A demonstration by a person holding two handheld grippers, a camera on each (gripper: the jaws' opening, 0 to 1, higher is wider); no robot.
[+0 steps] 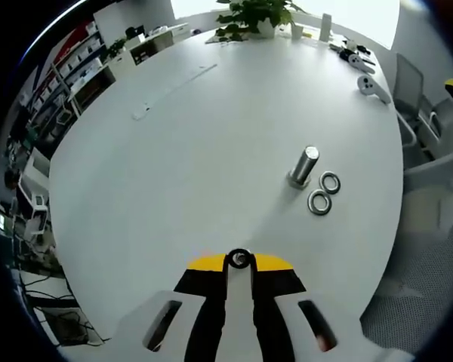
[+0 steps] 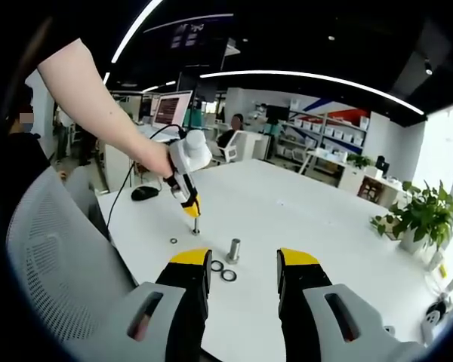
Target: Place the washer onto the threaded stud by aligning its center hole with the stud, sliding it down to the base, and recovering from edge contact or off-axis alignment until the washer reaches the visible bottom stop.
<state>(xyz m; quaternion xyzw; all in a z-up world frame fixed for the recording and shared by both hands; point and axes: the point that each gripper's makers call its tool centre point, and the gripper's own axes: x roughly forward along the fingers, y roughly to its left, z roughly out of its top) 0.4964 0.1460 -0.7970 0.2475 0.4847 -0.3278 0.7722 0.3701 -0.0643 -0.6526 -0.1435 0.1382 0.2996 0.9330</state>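
My left gripper [image 1: 238,265] is shut on a small dark washer [image 1: 238,259] pinched between its yellow-tipped jaws, above the white table [image 1: 174,188]. The steel threaded stud [image 1: 305,166] stands upright ahead and to the right, well apart from the held washer. Two loose washers [image 1: 330,182] [image 1: 319,202] lie flat beside its base. In the right gripper view, a person's hand holds the left gripper [image 2: 194,219] tip-down left of the stud [image 2: 232,250]. My right gripper [image 2: 244,264] is open, its jaws on either side of the stud and the two loose washers [image 2: 223,270]. Another washer [image 2: 173,240] lies further left.
A potted plant [image 1: 249,19] and game controllers [image 1: 370,83] sit at the table's far end; a long white strip [image 1: 174,90] lies far left. A grey mesh chair [image 2: 53,264] stands close on the left, a mouse [image 2: 145,193] with its cable near the table edge.
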